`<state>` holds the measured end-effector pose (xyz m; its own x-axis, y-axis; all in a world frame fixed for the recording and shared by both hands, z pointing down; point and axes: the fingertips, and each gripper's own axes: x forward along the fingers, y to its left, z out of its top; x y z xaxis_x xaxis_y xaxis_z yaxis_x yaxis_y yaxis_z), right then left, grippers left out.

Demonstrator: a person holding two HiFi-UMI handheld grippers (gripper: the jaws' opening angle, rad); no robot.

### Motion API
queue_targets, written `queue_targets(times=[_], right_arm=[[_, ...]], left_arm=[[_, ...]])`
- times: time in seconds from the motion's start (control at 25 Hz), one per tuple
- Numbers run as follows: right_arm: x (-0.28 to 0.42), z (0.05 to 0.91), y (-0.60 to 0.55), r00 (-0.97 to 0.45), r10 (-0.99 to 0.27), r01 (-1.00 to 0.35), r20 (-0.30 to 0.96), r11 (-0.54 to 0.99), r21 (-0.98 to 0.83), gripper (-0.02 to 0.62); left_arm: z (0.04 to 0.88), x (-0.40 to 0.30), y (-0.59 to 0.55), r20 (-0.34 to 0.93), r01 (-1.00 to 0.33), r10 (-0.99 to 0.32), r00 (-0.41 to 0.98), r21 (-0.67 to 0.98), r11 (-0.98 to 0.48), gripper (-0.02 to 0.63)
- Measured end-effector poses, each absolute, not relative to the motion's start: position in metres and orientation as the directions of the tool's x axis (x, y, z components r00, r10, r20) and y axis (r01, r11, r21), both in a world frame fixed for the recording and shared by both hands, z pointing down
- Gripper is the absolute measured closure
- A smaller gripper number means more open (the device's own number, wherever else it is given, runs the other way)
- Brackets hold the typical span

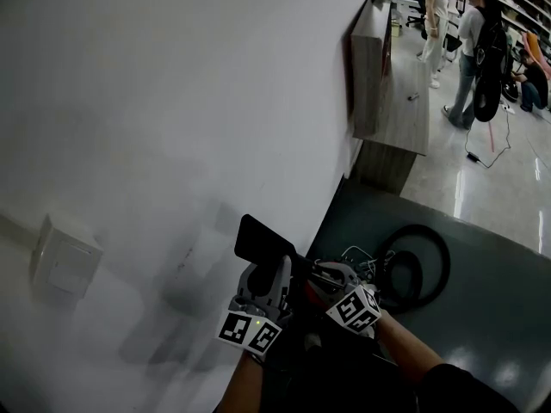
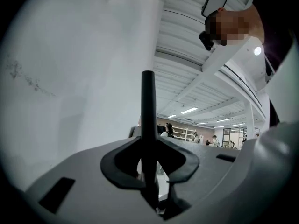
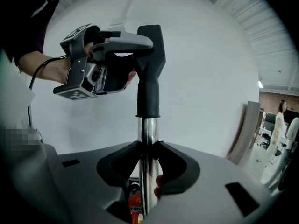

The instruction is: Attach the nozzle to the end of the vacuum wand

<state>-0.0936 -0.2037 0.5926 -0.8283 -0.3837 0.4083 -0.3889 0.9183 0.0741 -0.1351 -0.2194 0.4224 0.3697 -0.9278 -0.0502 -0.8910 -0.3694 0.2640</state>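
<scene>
The black nozzle point(image 3: 150, 59) sits on the top end of the chrome vacuum wand point(image 3: 148, 143), its collar over the tube. My left gripper point(image 3: 133, 48) comes in from the left and is shut on the nozzle's flat upper part. In the left gripper view the nozzle point(image 2: 148, 111) shows edge-on as a thin black blade between the jaws of the left gripper point(image 2: 149, 146). My right gripper point(image 3: 149, 146) is shut on the wand below the collar. In the head view the nozzle point(image 1: 263, 241) stands out toward the white wall, with the left gripper point(image 1: 274, 269) and right gripper point(image 1: 323, 274) close together behind it.
A white wall point(image 1: 172, 101) fills the left, with a socket box point(image 1: 65, 256) on it. A black hose coil point(image 1: 417, 265) lies on the dark floor mat. A wooden board point(image 1: 379, 67) leans on the wall farther off. People point(image 1: 469, 50) stand at the back right.
</scene>
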Motion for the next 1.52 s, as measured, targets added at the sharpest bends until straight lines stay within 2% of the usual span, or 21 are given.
queue_targets(times=[0.04,0.16,0.32,0.76,0.92,1.08,1.52], right_arm=[[-0.095,0.592,-0.204,-0.829,-0.383,-0.388,0.406,0.919,0.075,0.453],[-0.099,0.592,-0.206,-0.830,-0.384,-0.387,0.406,0.919,0.078,0.453],[-0.103,0.592,-0.209,-0.826,-0.390,-0.392,0.407,0.916,0.082,0.453],[-0.127,0.601,-0.211,-0.816,-0.380,-0.383,0.436,0.920,0.083,0.451],[-0.130,0.602,-0.210,-0.816,-0.374,-0.377,0.440,0.922,0.084,0.451],[-0.129,0.602,-0.210,-0.815,-0.365,-0.378,0.449,0.924,0.066,0.451],[-0.169,0.619,-0.201,-0.795,-0.307,-0.309,0.524,0.947,0.087,0.451]], left_arm=[[0.425,-0.135,-0.220,-0.044,-0.894,-0.931,0.363,0.266,-0.361,0.514],[0.429,-0.135,-0.215,-0.044,-0.895,-0.938,0.344,0.287,-0.341,0.433],[0.427,-0.139,-0.205,-0.047,-0.906,-0.947,0.317,0.280,-0.317,0.402],[0.431,-0.170,-0.179,-0.017,-0.947,-0.978,0.208,0.248,-0.206,0.403],[0.434,-0.172,-0.173,-0.002,-0.953,-0.979,0.204,0.229,-0.199,0.410],[0.436,-0.169,-0.171,0.008,-0.957,-0.978,0.207,0.207,-0.201,0.456],[0.438,-0.187,-0.163,0.007,-0.961,-0.985,0.170,0.220,-0.165,0.457]])
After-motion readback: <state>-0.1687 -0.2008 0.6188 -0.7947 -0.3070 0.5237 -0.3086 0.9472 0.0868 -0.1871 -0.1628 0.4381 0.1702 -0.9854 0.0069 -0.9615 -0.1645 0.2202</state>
